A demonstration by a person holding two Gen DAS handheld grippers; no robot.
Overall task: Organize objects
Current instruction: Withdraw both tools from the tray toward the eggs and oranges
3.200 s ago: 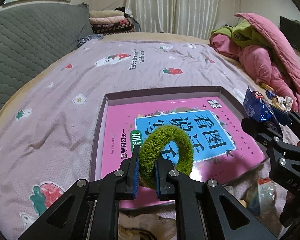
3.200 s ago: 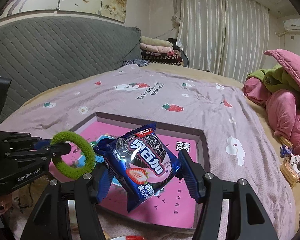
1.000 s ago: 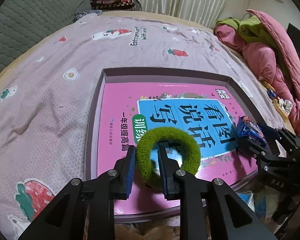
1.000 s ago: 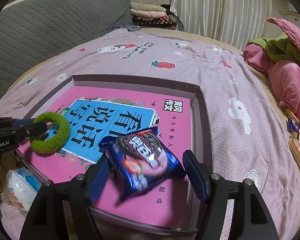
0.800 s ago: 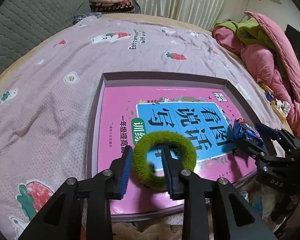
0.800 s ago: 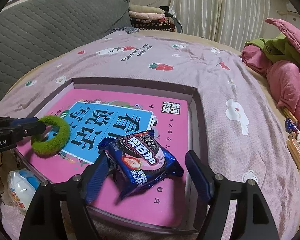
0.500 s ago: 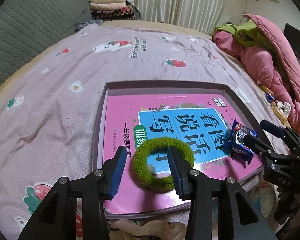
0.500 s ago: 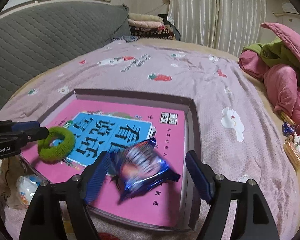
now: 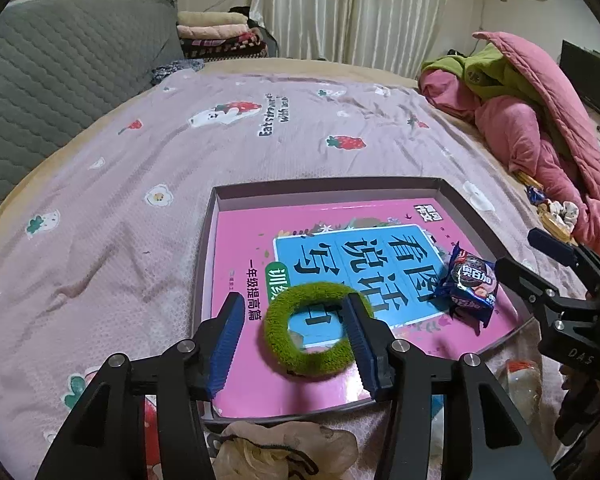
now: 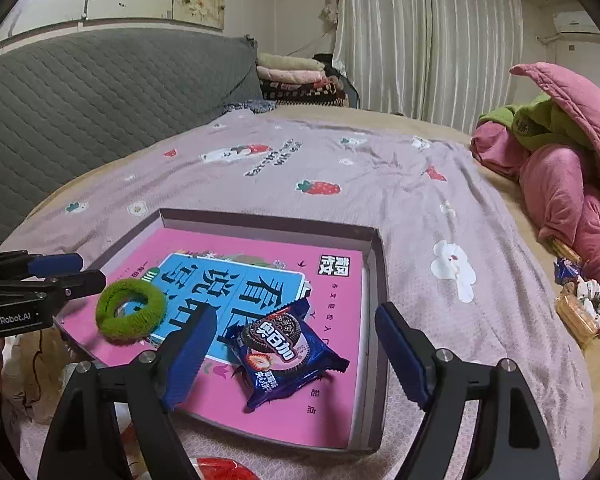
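Observation:
A shallow grey box (image 9: 208, 240) (image 10: 374, 280) lies on the bed with a pink and blue book (image 9: 260, 240) (image 10: 332, 300) inside. A fuzzy green hair tie (image 9: 314, 330) (image 10: 130, 312) rests on the book near its front left. My left gripper (image 9: 294, 342) is open and empty, its jaws on either side of the hair tie, not touching it. A blue Oreo packet (image 10: 286, 350) (image 9: 470, 280) lies on the book at the front right. My right gripper (image 10: 292, 354) is open and empty, just above and behind the packet.
The bed has a pink strawberry-print sheet (image 9: 100, 220). A pink and green quilt pile (image 10: 560, 160) lies at the right, with snacks and a scrunchie (image 10: 592, 296) beside it. A grey quilted headboard (image 10: 80, 92) is at the left. Bags and wrappers (image 9: 284, 452) sit at the near edge.
Both grippers have opened. The green hair tie and the Oreo packet dropped onto the book in the box. Both grippers have drawn back and up a little.

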